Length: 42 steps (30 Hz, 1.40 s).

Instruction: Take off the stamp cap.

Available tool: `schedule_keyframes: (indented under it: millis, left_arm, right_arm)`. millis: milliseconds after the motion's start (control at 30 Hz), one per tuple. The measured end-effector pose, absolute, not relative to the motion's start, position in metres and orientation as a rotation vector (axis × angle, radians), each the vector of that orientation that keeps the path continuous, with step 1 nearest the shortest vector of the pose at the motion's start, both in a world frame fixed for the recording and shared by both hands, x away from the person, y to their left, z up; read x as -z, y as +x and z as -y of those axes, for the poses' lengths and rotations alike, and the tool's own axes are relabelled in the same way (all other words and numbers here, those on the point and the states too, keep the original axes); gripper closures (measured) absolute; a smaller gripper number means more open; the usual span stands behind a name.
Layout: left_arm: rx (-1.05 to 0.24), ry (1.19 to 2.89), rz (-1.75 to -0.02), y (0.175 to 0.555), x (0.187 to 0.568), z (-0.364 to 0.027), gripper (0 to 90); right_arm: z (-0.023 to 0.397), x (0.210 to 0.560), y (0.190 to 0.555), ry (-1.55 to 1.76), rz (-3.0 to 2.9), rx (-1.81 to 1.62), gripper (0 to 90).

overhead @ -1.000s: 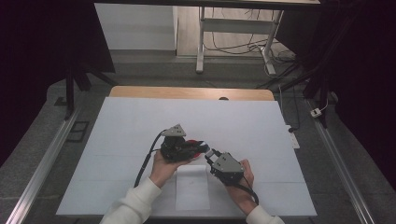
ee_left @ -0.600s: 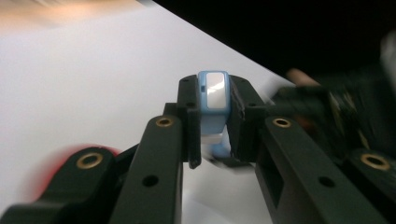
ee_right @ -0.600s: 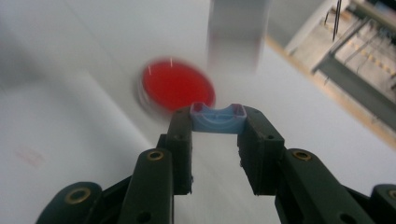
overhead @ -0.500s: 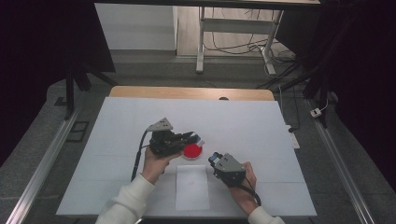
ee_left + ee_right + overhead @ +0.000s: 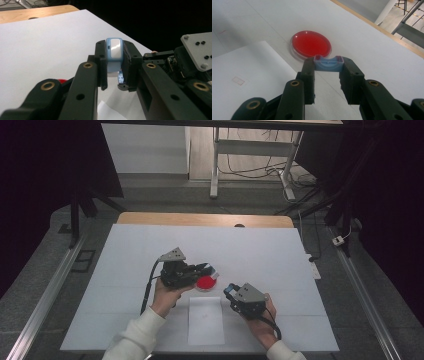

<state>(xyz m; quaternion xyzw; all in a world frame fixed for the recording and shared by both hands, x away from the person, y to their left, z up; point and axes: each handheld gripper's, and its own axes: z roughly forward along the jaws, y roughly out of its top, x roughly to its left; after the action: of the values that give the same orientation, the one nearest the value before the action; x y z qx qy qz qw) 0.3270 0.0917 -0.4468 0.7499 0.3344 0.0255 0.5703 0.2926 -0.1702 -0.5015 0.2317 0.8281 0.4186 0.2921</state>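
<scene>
The left tool [image 5: 113, 72] is clamped on a small blue block with a pale face [image 5: 113, 53], held above the white surface [image 5: 125, 250]. The right tool [image 5: 327, 83] is clamped on a light blue piece [image 5: 328, 63] with a curved top edge. A red round dish [image 5: 206, 283] lies on the surface just beside the left tool and between the two tools. A white sheet of paper [image 5: 206, 321] lies near the front edge, just below the dish.
</scene>
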Motion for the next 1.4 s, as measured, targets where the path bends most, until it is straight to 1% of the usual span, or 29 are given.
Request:
schedule_keyframes:
  millis: [467,967,1400]
  left_arm:
    - [-0.053,1.775,-0.79,0.328,0.449,-0.092,75.5]
    - [-0.1,1.807,-0.787,0.328,0.448,-0.091,75.5]
    - [-0.158,1.836,-0.791,0.333,0.448,-0.09,75.5]
  right_arm:
    - [0.198,0.5,0.294,0.678,-2.207,-1.17,65.9]
    - [0.241,0.498,0.291,0.782,-2.172,-1.205,65.8]
    - [0.282,0.495,0.281,0.836,-2.125,-1.191,65.8]
